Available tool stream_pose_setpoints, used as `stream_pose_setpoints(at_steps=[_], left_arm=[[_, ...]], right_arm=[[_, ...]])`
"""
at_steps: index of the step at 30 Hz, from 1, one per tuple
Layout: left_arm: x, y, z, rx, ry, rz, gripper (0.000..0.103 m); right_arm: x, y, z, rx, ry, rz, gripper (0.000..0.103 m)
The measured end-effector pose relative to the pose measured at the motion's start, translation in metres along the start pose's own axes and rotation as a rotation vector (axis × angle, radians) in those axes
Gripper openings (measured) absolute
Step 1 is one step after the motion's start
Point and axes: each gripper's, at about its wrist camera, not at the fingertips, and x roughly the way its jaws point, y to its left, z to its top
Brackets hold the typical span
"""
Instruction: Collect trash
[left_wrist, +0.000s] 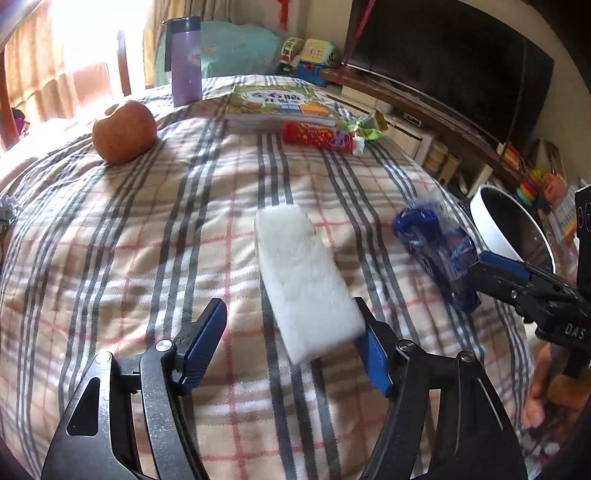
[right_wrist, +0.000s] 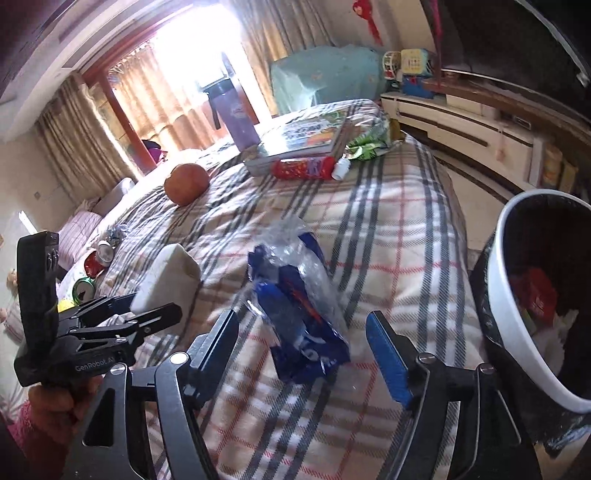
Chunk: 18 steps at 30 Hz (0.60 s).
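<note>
Plaid blanket (left_wrist: 147, 229) covers the bed; all positions below are taken from the white foam block (left_wrist: 306, 273) lying near its middle.

Left gripper (left_wrist: 291, 325): jaws spread wide, wider than the block. Its right blue pad sits against the near corner of the block; the left pad stands clear of it, over bare blanket. Nothing is clamped.

Right gripper (right_wrist: 303, 332): jaws also spread wide. They straddle the near end of a crumpled blue-and-clear plastic wrapper (right_wrist: 299, 306), which lies on the blanket just to the right of the block. Whether either pad touches the wrapper cannot be told; it is not pinched.

White trash bin (right_wrist: 517, 314) with a dark liner stands off the bed edge, further right of the block, past the wrapper. Red and white scraps show inside.

Beyond the block, at the far end of the bed: a red tube (left_wrist: 317, 137) lying flat against a stack of picture books (left_wrist: 277, 105), and a green wrapper (left_wrist: 365, 127) beside the tube's cap. Far left of the block: an apple (left_wrist: 123, 131), and behind it a purple bottle (left_wrist: 185, 61) standing upright.
</note>
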Motion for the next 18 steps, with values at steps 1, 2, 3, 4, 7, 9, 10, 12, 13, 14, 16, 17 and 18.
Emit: stream_pose_setpoints(at_steps=[1, 2, 3, 4, 7, 9, 10, 12, 13, 14, 16, 17, 18], left_arm=[[0.002, 0.000, 0.001, -0.001, -0.004, 0.004, 0.069], [0.004, 0.000, 0.001, -0.003, -0.004, 0.007, 0.068], [0.005, 0.000, 0.001, -0.003, -0.001, 0.005, 0.064], [0.008, 0.000, 0.001, -0.004, 0.006, -0.006, 0.057], [0.013, 0.000, 0.000, 0.000, 0.033, -0.035, 0.033], [0.010, -0.003, -0.001, 0.018, 0.024, -0.025, 0.032], [0.008, -0.004, -0.001, 0.022, 0.023, -0.027, 0.032], [0.004, -0.009, -0.003, 0.038, 0.020, -0.032, 0.032], [0.003, -0.011, -0.004, 0.045, 0.019, -0.032, 0.032], [0.001, -0.014, -0.005, 0.056, 0.017, -0.038, 0.032], [-0.002, -0.019, -0.006, 0.071, 0.015, -0.047, 0.032], [-0.004, -0.023, -0.006, 0.084, 0.013, -0.052, 0.032], [-0.005, -0.027, -0.006, 0.095, 0.011, -0.059, 0.032]], right_arm=[[0.002, 0.001, 0.001, -0.003, 0.000, 0.004, 0.073], [0.006, 0.003, 0.001, -0.005, -0.001, 0.003, 0.073], [0.007, 0.002, 0.000, -0.004, 0.000, 0.002, 0.072], [0.011, 0.002, -0.001, 0.007, 0.004, 0.002, 0.072], [0.015, 0.000, -0.005, 0.042, 0.014, -0.005, 0.042], [0.014, -0.001, -0.008, 0.051, 0.014, -0.019, 0.037], [0.011, 0.000, -0.010, 0.057, 0.005, -0.026, 0.034], [0.003, 0.003, -0.013, 0.061, -0.012, -0.035, 0.032], [-0.001, 0.004, -0.014, 0.064, -0.020, -0.037, 0.031], [-0.006, 0.005, -0.016, 0.067, -0.034, -0.041, 0.031], [-0.016, 0.005, -0.019, 0.078, -0.057, -0.049, 0.031], [-0.023, 0.005, -0.021, 0.090, -0.072, -0.053, 0.031], [-0.026, 0.004, -0.022, 0.096, -0.080, -0.056, 0.031]])
